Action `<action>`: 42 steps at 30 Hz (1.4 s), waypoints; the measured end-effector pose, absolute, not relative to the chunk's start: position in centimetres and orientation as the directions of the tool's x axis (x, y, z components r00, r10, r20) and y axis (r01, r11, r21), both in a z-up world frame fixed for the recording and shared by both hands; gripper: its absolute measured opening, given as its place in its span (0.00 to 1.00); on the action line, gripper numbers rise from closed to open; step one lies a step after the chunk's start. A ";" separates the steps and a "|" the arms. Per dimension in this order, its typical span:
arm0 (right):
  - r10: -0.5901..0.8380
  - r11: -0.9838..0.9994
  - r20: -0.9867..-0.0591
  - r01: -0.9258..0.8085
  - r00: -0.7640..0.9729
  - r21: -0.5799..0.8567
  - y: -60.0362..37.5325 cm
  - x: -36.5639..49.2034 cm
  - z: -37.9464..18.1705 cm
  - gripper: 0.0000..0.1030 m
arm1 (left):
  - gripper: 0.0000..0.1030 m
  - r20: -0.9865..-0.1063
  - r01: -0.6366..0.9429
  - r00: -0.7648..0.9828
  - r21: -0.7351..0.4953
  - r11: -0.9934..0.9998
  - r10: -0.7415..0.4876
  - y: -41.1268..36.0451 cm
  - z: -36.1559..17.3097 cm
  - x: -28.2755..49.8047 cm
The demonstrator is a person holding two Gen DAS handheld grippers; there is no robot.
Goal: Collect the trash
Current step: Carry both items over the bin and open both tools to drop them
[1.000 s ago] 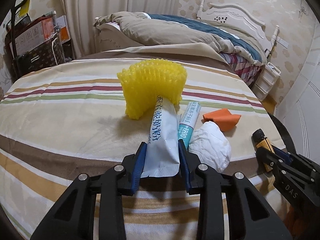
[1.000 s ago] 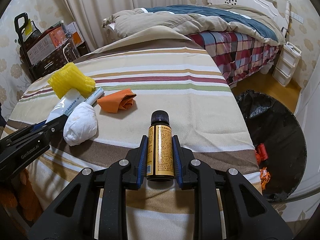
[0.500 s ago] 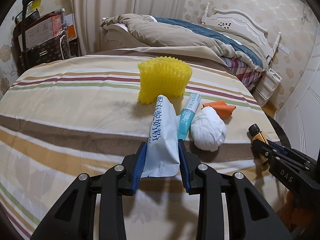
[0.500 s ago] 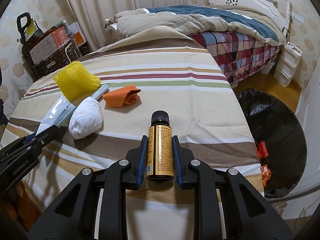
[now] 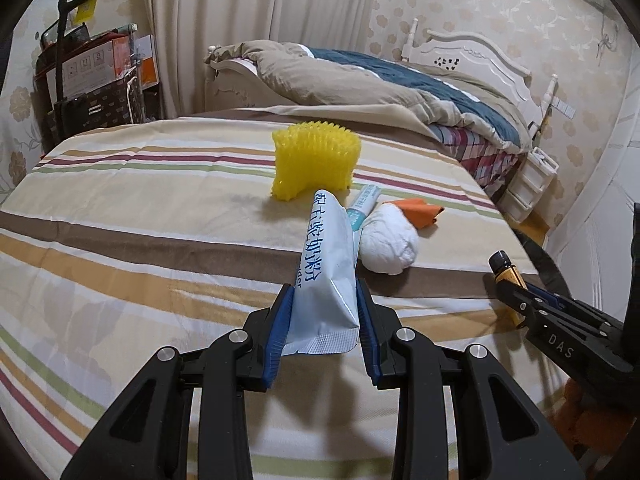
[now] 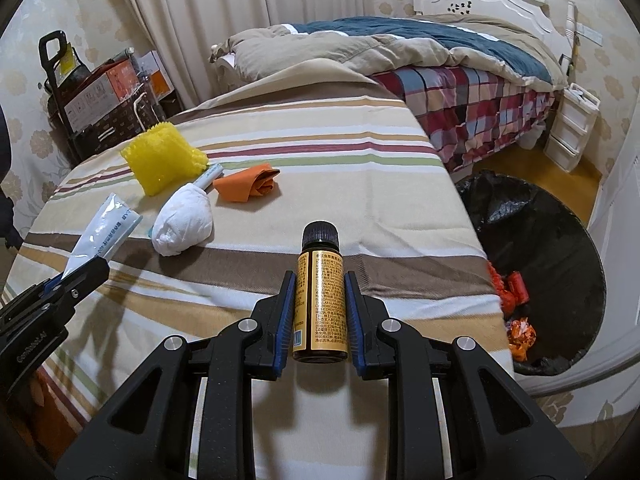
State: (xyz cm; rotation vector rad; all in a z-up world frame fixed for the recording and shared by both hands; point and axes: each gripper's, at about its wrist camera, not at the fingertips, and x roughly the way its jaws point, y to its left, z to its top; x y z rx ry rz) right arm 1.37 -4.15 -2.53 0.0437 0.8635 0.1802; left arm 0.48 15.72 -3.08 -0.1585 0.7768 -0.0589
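- The left gripper [image 5: 322, 322] clamps a pale-blue sachet [image 5: 326, 276] by its sealed end, lifted to carry.
- The right gripper [image 6: 320, 312] pinches a small amber bottle [image 6: 320, 300] upright, nearer the black-lined trash bin [image 6: 560, 248].
- The white wad [image 6: 182, 222], orange wrapper [image 6: 246, 184], tube [image 6: 208, 176] and yellow foam net [image 6: 160, 160] lie on the striped cover farther from the bin.

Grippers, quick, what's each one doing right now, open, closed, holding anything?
Left gripper: closed on the white and blue sachet.
Right gripper: closed on the small amber bottle.
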 end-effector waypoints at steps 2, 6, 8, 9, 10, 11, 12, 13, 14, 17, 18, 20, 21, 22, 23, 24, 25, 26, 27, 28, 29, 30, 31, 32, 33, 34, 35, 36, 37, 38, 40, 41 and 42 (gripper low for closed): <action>0.175 0.984 -0.746 -0.136 0.643 0.114 -4.6 1.0 -2.2 0.23 | 0.32 -0.683 -0.004 0.721 -0.167 0.986 -0.113 15.5 -2.7 0.0; 0.172 0.985 -0.730 -0.124 0.661 0.119 -5.4 0.4 -1.4 0.23 | 0.32 -0.659 0.009 0.742 -0.175 0.985 -0.124 14.6 -1.8 -0.8; 0.168 0.986 -0.724 -0.117 0.669 0.121 -5.8 0.1 -1.1 0.23 | 0.32 -0.648 0.024 0.749 -0.178 0.984 -0.135 14.0 -1.3 -1.1; 0.165 0.986 -0.720 -0.112 0.674 0.121 -6.1 0.0 -0.9 0.23 | 0.32 -0.643 0.031 0.752 -0.179 0.983 -0.140 13.8 -1.1 -1.1; 0.163 0.987 -0.717 -0.107 0.678 0.122 -6.4 -0.1 -0.7 0.23 | 0.32 -0.639 0.039 0.755 -0.179 0.983 -0.147 13.5 -0.9 -1.1; 0.158 0.987 -0.713 -0.100 0.683 0.124 -6.8 -0.2 -0.5 0.23 | 0.32 -0.634 0.048 0.758 -0.179 0.983 -0.153 13.1 -0.7 -1.2; 0.155 0.988 -0.710 -0.094 0.687 0.125 -7.1 -0.3 -0.4 0.23 | 0.32 -0.630 0.060 0.760 -0.179 0.982 -0.161 12.5 -0.6 -1.2; 0.150 0.988 -0.707 -0.086 0.691 0.125 -7.5 -0.4 -0.2 0.23 | 0.32 -0.628 0.071 0.760 -0.179 0.981 -0.169 12.1 -0.4 -1.1; 0.146 0.989 -0.705 -0.080 0.694 0.125 -7.9 -0.4 -0.1 0.23 | 0.32 -0.625 0.082 0.760 -0.180 0.980 -0.179 11.6 -0.4 -1.0; 0.126 0.991 -0.698 -0.054 0.705 0.124 -9.1 -0.7 0.2 0.23 | 0.33 -0.619 0.119 0.757 -0.187 0.975 -0.211 10.0 -0.1 -0.5; 0.118 0.991 -0.695 -0.043 0.709 0.124 -9.6 -0.7 0.3 0.23 | 0.32 -0.616 0.134 0.757 -0.184 0.974 -0.221 9.2 0.0 -0.3; 0.104 0.992 -0.692 -0.025 0.714 0.122 -10.6 -0.7 0.4 0.23 | 0.32 -0.612 0.157 0.755 -0.180 0.971 -0.235 8.0 0.0 0.0; 0.095 0.992 -0.691 -0.015 0.717 0.122 -11.2 -0.7 0.4 0.23 | 0.32 -0.612 0.171 0.751 -0.179 0.969 -0.246 7.3 -0.1 0.3; 0.088 0.993 -0.690 -0.005 0.719 0.122 -11.6 -0.7 0.5 0.23 | 0.32 -0.613 0.184 0.747 -0.180 0.966 -0.257 6.5 -0.1 0.6; 0.079 0.993 -0.688 0.006 0.721 0.121 -12.2 -0.7 0.5 0.23 | 0.32 -0.613 0.192 0.745 -0.180 0.965 -0.262 6.0 -0.2 0.8; 0.070 0.993 -0.686 0.018 0.724 0.121 -12.8 -0.6 0.5 0.23 | 0.32 -0.615 0.205 0.741 -0.179 0.962 -0.272 5.2 -0.2 1.1; 0.063 0.992 -0.685 0.028 0.726 0.121 -13.3 -0.5 0.6 0.23 | 0.32 -0.617 0.216 0.736 -0.177 0.960 -0.280 4.4 -0.3 1.4; 0.055 0.992 -0.684 0.039 0.728 0.121 -13.9 -0.5 0.6 0.23 | 0.32 -0.619 0.224 0.732 -0.176 0.959 -0.285 3.9 -0.4 1.6; 0.046 0.991 -0.682 0.051 0.730 0.121 -14.6 -0.3 0.6 0.23 | 0.32 -0.620 0.236 0.728 -0.175 0.956 -0.293 3.1 -0.5 1.9; 0.040 0.991 -0.681 0.059 0.731 0.122 -15.1 -0.2 0.5 0.23 | 0.32 -0.621 0.245 0.725 -0.172 0.954 -0.298 2.5 -0.6 2.1; 0.032 0.990 -0.680 0.070 0.732 0.122 -15.7 -0.1 0.5 0.23 | 0.33 -0.624 0.258 0.720 -0.166 0.952 -0.305 1.6 -0.8 2.4; 0.024 0.989 -0.680 0.081 0.733 0.122 -16.3 0.0 0.4 0.23 | 0.32 -0.626 0.268 0.716 -0.163 0.950 -0.309 1.1 -0.9 2.6; 0.018 0.988 -0.680 0.089 0.733 0.123 -16.8 0.2 0.4 0.23 | 0.32 -0.627 0.276 0.713 -0.159 0.948 -0.313 0.6 -1.0 2.8; 0.009 0.987 -0.680 0.103 0.733 0.125 -17.6 0.3 0.2 0.23 | 0.32 -0.629 0.285 0.710 -0.154 0.946 -0.316 0.0 -1.1 3.0; 0.005 0.986 -0.681 0.111 0.732 0.126 -18.0 0.5 0.0 0.23 | 0.32 -0.632 0.296 0.706 -0.148 0.944 -0.320 -0.9 -1.2 3.2; -0.001 0.984 -0.683 0.121 0.730 0.128 -18.5 0.7 -0.2 0.23 | 0.32 -0.637 0.305 0.700 -0.144 0.941 -0.324 -1.6 -1.4 3.5; -0.006 0.983 -0.687 0.132 0.727 0.131 -19.1 0.8 -0.4 0.23 | 0.33 -0.639 0.311 0.696 -0.142 0.940 -0.327 -2.0 -1.5 3.6; -0.012 0.981 -0.689 0.142 0.725 0.133 -19.7 1.0 -0.7 0.23 | 0.33 -0.644 0.319 0.689 -0.143 0.937 -0.333 -2.7 -1.7 4.0; -0.017 0.980 -0.691 0.150 0.723 0.133 -20.1 1.1 -0.9 0.23 | 0.33 -0.647 0.325 0.683 -0.144 0.935 -0.337 -3.2 -1.8 4.2; -0.023 0.978 -0.694 0.161 0.719 0.133 -20.7 1.3 -1.2 0.23 | 0.32 -0.652 0.331 0.678 -0.142 0.933 -0.340 -3.7 -2.0 4.4; -0.030 0.976 -0.699 0.171 0.715 0.133 -21.3 1.6 -1.5 0.23 | 0.32 -0.659 0.345 0.669 -0.134 0.929 -0.344 -4.9 -2.4 4.9; -0.035 0.975 -0.702 0.178 0.711 0.131 -21.8 1.8 -1.8 0.23 | 0.33 -0.662 0.353 0.666 -0.128 0.927 -0.345 -5.5 -2.5 5.1; -0.038 0.975 -0.704 0.182 0.709 0.130 -22.2 2.0 -2.0 0.23 | 0.33 -0.663 0.357 0.664 -0.124 0.926 -0.345 -5.9 -2.6 5.2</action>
